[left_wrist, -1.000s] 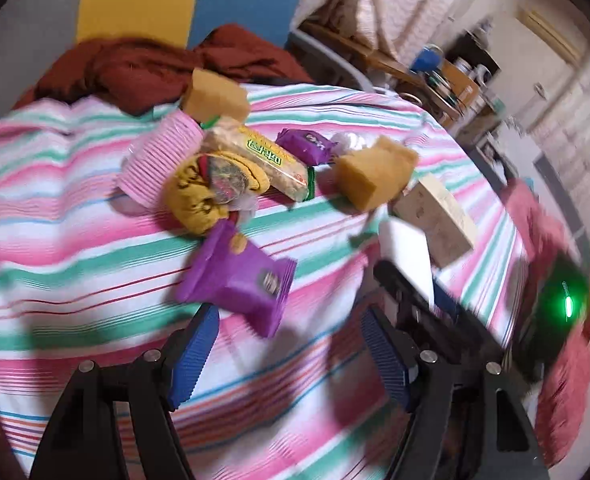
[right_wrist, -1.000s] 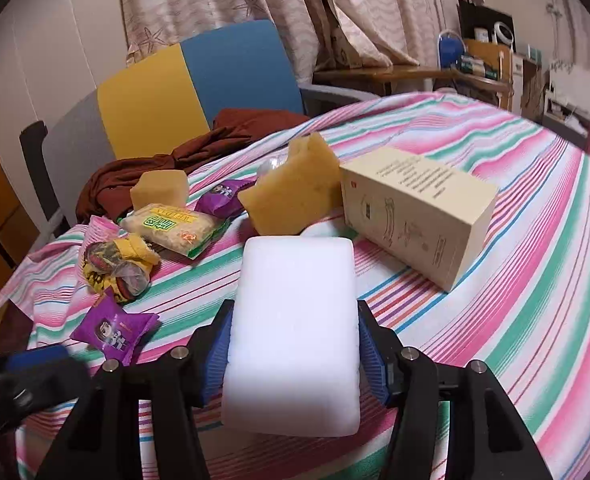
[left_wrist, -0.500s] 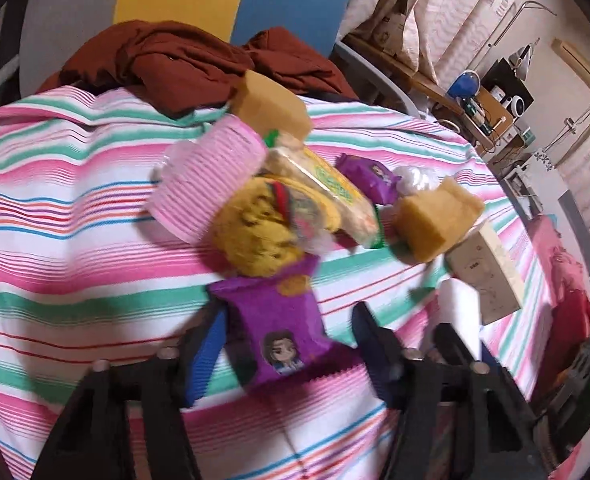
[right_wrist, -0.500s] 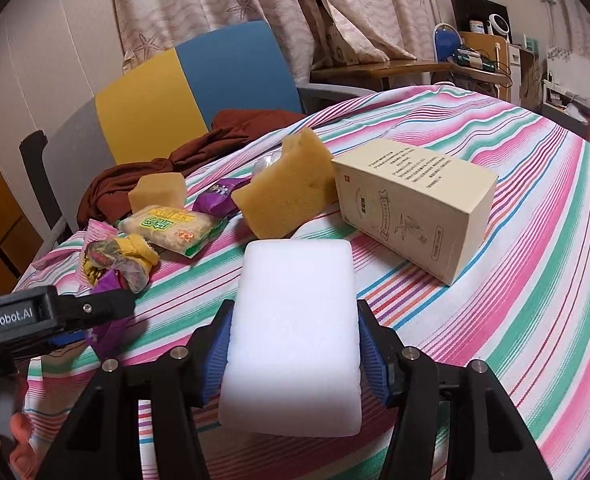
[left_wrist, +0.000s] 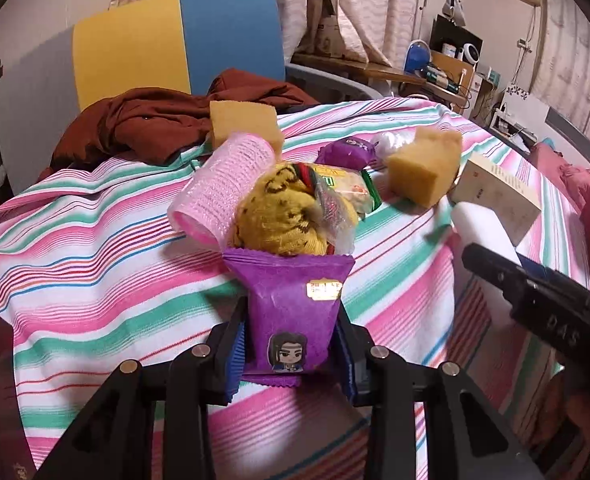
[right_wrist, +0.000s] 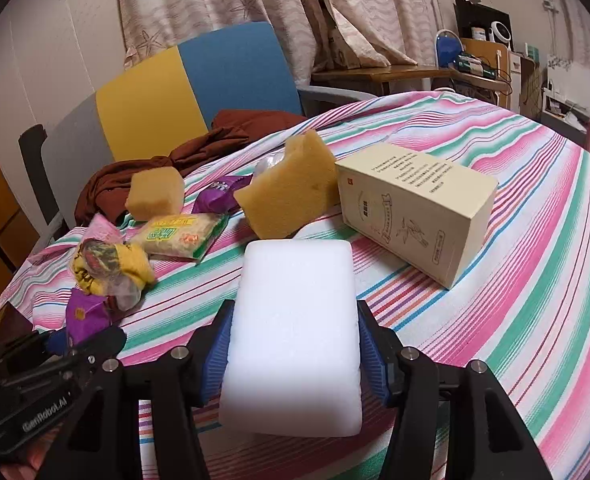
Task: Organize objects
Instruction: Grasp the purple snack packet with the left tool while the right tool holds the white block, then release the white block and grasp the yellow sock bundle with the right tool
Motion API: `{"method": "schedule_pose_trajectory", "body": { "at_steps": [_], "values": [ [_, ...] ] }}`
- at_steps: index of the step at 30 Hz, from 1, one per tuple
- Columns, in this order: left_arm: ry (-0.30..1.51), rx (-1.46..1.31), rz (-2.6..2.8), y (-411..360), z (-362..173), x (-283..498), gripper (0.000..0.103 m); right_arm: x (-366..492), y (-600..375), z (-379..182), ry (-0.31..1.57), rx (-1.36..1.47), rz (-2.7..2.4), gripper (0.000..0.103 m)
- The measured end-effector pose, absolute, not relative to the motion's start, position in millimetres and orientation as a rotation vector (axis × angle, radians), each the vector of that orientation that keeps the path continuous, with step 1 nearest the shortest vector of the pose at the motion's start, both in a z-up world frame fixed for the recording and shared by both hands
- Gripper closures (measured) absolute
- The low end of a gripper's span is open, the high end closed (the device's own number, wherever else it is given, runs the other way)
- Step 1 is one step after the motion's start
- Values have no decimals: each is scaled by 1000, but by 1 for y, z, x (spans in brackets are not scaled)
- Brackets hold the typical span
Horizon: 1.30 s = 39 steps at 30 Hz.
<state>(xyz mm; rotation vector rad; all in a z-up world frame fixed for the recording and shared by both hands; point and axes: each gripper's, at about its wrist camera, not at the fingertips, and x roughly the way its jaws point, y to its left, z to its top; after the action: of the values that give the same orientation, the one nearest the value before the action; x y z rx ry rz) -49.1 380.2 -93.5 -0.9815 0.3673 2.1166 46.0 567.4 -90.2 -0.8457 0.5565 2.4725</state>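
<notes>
Two tongs: we see both, each one pinching a thing.
Left tongs (left_wrist: 291, 354): the jaws have just been closing, and now the blue pads press on both sides of the purple snack packet (left_wrist: 293, 312), which stands between them above the striped tablecloth (left_wrist: 95, 264).
Right tongs (right_wrist: 293, 354): the pads press on both long sides of the white foam block (right_wrist: 295, 332), and its far end points to the cream box (right_wrist: 415, 216).
Only in left view: we see the pink hair roller (left_wrist: 223, 188) whole, lying just beside the yellow sock bundle (left_wrist: 283, 216), which is directly behind the packet. The right tongs enter as a black bar at the right edge.
Only in right view: we see the whole printed face of the cream box, and the notched yellow sponge (right_wrist: 291, 196) leaning just beside it. The left tongs show at the lower left corner, with the purple packet in them.
Middle pile: green noodle pack (right_wrist: 179, 236), second purple packet (right_wrist: 219, 198) and square sponge (right_wrist: 155, 194) lie close together.
Edges: the cloth falls off at the far side, near the brown garment (left_wrist: 167, 124) on the chair (left_wrist: 175, 40).
Open room: we find bare cloth on the right of the cream box, and also on the left of the roller.
</notes>
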Motion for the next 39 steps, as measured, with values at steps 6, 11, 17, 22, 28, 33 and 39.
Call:
{"method": "schedule_pose_trajectory", "body": {
  "at_steps": [6, 11, 17, 22, 28, 33, 39],
  "values": [
    [393, -957, 2161, 369, -91, -39, 67, 49, 551, -79, 442, -780, 2513, 45],
    [381, -950, 2181, 360, -90, -29, 67, 45, 536, -74, 328, -794, 2532, 45],
    [333, -961, 2178, 343, -89, -20, 67, 48, 523, -73, 272, -807, 2532, 45],
    [289, -965, 2165, 329, -88, -13, 68, 53, 513, -74, 247, -820, 2531, 45],
    [157, -1033, 2150, 303, -85, -17, 68, 63, 504, -75, 276, -839, 2534, 45],
    [117, -1060, 2123, 283, -87, -12, 68, 76, 498, -81, 375, -863, 2530, 45],
    [70, -1091, 2110, 265, -92, -8, 68, 76, 497, -85, 380, -889, 2510, 45]
  ]
}}
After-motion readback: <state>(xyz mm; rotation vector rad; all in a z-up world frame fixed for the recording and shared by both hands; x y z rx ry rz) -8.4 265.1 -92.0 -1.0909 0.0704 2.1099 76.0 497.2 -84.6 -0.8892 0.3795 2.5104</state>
